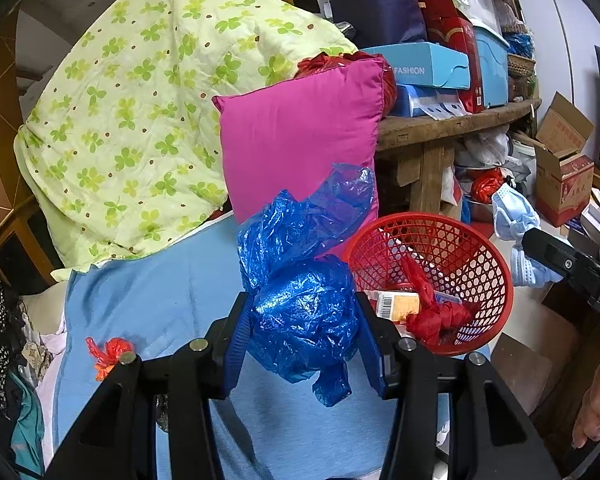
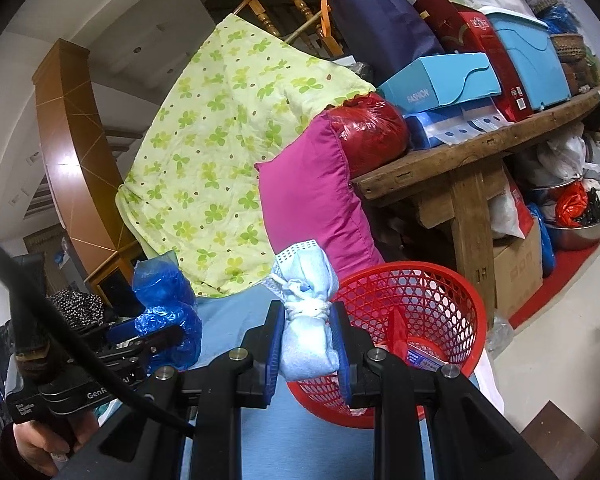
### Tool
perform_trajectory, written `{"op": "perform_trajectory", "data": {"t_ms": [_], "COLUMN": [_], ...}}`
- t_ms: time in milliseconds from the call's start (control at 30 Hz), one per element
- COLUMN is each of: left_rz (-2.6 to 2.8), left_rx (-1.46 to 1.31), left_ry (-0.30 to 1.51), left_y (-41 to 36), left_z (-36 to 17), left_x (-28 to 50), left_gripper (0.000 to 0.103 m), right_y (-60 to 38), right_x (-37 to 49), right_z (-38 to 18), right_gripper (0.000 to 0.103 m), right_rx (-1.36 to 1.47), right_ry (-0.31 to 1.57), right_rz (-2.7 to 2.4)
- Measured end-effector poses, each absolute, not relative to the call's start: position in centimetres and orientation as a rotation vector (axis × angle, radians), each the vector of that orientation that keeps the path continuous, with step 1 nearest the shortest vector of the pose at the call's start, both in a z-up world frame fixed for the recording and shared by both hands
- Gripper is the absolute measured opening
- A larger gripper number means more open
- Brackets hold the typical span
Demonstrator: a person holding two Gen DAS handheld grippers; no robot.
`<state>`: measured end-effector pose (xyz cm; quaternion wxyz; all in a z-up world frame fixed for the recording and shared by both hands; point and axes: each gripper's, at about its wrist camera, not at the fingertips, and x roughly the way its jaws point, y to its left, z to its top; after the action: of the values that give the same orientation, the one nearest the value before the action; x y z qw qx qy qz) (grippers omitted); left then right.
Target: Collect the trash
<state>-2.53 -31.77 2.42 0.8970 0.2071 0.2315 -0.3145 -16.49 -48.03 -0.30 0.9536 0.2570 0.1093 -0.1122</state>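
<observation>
Cluttered room, blue bed sheet (image 1: 148, 304). Red basket (image 1: 496, 280), lower right, already holds scraps. Left gripper (image 1: 304, 320) clamps blue bag (image 1: 300, 312); right gripper (image 2: 308, 344) clamps mask bundle (image 2: 306, 344). Red scrap (image 1: 108, 354) remains, lower left.

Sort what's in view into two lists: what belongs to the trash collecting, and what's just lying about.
Belongs to the job:
- crumpled blue plastic bag, clamped in the left hand-held gripper
- bundled face mask, clamped in the right hand-held gripper
- red mesh basket
- small red plastic scrap on the blue sheet

Lying about:
- magenta pillow
- clover-print quilt
- wooden bench
</observation>
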Motion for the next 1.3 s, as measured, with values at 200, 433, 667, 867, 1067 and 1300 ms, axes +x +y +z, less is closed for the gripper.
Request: {"op": "perform_trajectory", "data": {"t_ms": [200,433,667,867,1067,1300], "left_rz": [-0.661,-0.674,-0.698,-0.719,-0.738,-0.749], "left_rx": [0.444,0.458,0.464,0.476,0.495,0.496], "left_ry": [0.482,0.489,0.506,0.510,0.509,0.524], "left_y": [-32.8,-34.4,-36.3,-37.9,-39.1,-39.9], "left_z": [2.2,2.0,1.8,1.6,1.2,0.6], "left_x": [-2.6,-2.8,-2.7,-2.5,-2.4,-1.7], "left_gripper": [0.052,0.052,0.052,0.052,0.052,0.052], "right_y": [-48.9,-50.2,-51.5,-52.5,-53.6,-54.2], "right_x": [-16.5,-16.8,-17.0,-17.1,-16.7,-16.1], "right_z": [-0.6,-0.9,-1.3,-1.7,-2.5,-3.2], "right_gripper": [0.025,0.025,0.025,0.025,0.025,0.025], "right_rx": [0.536,0.545,0.558,0.572,0.596,0.603], "right_ry": [0.225,0.228,0.235,0.239,0.253,0.266], "right_rz": [-0.233,-0.243,-0.252,-0.264,-0.274,-0.284]}}
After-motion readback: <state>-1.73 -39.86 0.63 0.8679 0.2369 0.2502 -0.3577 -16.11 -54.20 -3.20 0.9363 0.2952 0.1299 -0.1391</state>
